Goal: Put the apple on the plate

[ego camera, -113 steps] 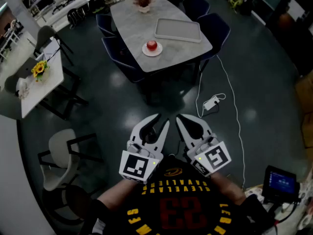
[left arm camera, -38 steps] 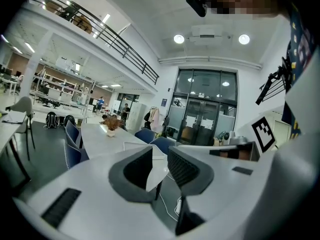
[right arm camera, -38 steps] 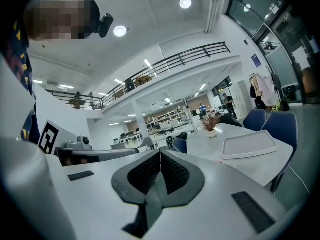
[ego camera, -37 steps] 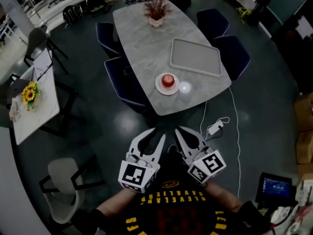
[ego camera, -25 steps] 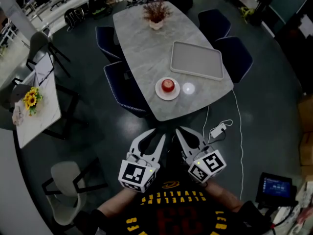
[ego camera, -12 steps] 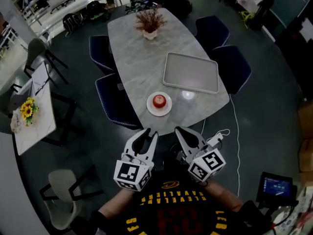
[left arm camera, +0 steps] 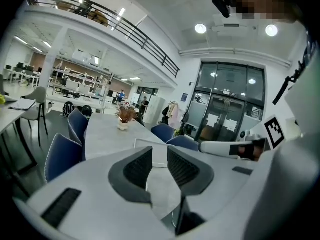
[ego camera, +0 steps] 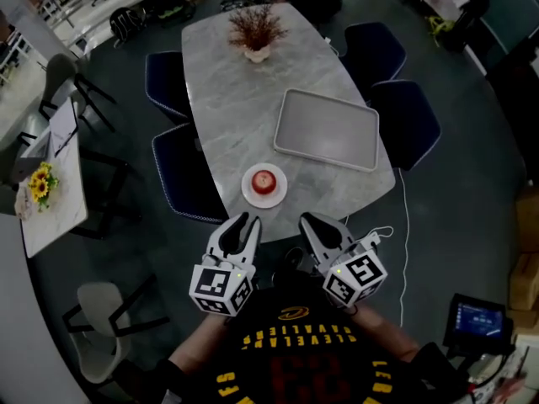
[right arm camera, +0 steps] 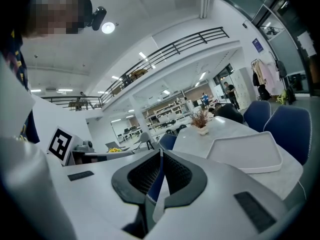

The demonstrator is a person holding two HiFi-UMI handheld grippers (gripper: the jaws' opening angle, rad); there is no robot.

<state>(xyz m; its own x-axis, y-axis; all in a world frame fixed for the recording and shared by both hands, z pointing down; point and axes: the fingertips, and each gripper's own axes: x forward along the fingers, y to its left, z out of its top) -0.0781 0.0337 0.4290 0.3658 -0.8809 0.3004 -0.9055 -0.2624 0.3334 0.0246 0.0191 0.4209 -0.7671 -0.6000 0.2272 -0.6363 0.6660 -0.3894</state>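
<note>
- Both grippers hang short of the bench (ego camera: 227,99), empty: the left gripper (ego camera: 247,220) has its jaws slightly apart, the right gripper (ego camera: 313,221) has its jaws pressed together on nothing.
- Probable reason: the apple (ego camera: 264,180) already sits on the plate (ego camera: 249,190), just ahead of the jaws.
- It looks round with no long axis; its stem is too small to tell.

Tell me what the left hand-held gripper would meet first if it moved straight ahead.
Probably the plate with the apple, at the near edge of the table; the gripper's height over it is unclear.
</note>
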